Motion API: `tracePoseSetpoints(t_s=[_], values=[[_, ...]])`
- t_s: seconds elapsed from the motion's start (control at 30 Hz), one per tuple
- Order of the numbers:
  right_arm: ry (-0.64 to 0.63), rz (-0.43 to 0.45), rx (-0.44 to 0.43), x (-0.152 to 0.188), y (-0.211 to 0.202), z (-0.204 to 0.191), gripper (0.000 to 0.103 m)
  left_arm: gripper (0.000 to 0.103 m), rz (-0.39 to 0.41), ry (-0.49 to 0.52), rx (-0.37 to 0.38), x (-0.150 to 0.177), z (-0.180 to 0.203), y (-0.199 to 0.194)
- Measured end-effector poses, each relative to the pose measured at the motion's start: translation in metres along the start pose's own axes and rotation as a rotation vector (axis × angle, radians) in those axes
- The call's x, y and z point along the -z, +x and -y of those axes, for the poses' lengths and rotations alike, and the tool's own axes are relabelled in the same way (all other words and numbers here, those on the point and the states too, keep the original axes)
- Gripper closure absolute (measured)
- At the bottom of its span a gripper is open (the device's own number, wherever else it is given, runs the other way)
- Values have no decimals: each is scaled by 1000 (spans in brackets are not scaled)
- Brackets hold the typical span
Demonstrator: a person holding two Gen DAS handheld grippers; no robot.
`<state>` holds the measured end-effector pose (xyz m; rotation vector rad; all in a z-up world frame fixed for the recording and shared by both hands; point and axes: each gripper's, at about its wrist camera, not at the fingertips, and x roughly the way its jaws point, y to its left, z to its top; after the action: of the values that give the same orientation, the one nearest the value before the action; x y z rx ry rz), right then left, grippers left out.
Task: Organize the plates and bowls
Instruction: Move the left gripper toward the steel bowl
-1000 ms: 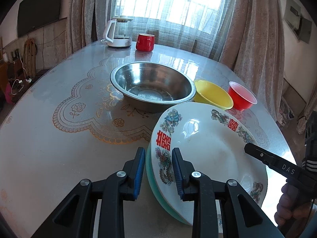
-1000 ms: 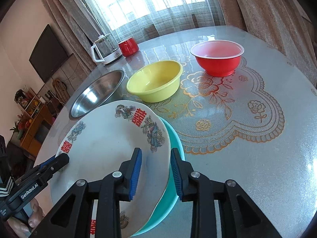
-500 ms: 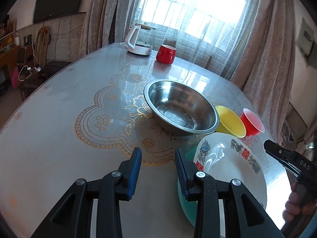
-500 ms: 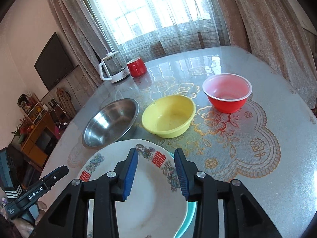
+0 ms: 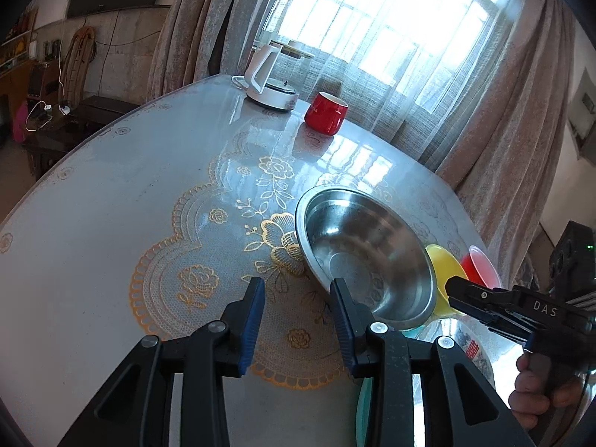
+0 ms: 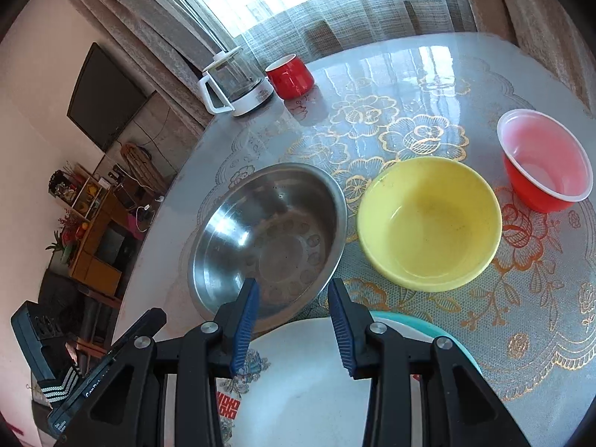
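Left gripper [image 5: 298,311], seen from its own camera: black arms with blue-padded fingers [image 5: 253,320] pointing forward and downward, jaws parted, nothing between the pads. Right gripper [image 6: 292,314], likewise angled downward, jaws parted and holding nothing. In the left view the right gripper appears at the right edge, its handle gripped by the person's right hand [image 5: 540,396].

A home's living and dining room: curtains [image 5: 495,119] are hanging over a bright window, a television [image 6: 106,98] is hanging on the wall, and a kettle [image 6: 234,82] is sitting on the lace-covered table [image 5: 111,223].
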<state>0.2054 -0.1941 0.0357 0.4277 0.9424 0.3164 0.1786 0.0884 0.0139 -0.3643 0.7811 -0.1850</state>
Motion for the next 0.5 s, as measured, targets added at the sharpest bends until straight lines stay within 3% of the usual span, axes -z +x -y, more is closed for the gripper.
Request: tracePoseSetpoints(t_s=[0.37, 0.5], values=[[42, -59, 44, -10, 36, 9, 62, 68, -51, 25, -3, -25, 5, 47], [10, -72, 68, -14, 47, 4, 65, 87, -73, 43, -2, -24, 8, 61]])
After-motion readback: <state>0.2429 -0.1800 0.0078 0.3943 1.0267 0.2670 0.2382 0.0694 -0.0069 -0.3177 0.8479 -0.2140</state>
